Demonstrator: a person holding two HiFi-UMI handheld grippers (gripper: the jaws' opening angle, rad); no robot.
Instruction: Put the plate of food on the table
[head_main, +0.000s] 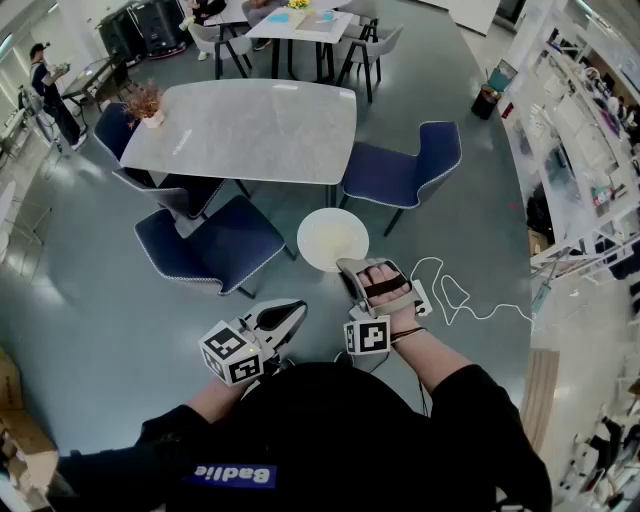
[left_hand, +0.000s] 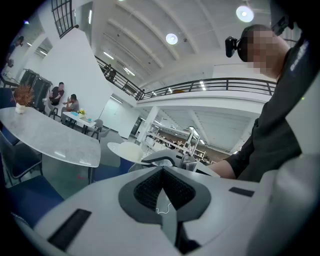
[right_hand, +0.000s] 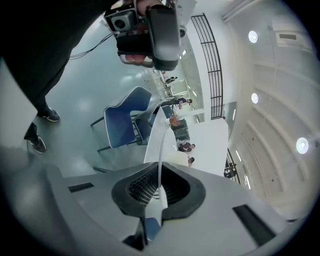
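Two grippers checked: my right gripper (head_main: 352, 268) is clamped on the near rim of the white plate (head_main: 330, 238), which I hold in the air just short of the grey table (head_main: 245, 125), beside a blue chair (head_main: 215, 245). My left gripper (head_main: 292, 312) has its jaws pressed together with nothing between them.

The only readable print is white lettering on a blue patch (head_main: 235, 476) on the black shirt (head_main: 330, 430) (roughly "Badlie", blurred).

The table's (head_main: 250, 130) near edge is fronted by two blue chairs (head_main: 212, 245) at left and a third chair (head_main: 402, 172) at right, with open floor (head_main: 290, 207) left between them. Its far-left corner is occupied by a flowerpot (head_main: 147, 102).
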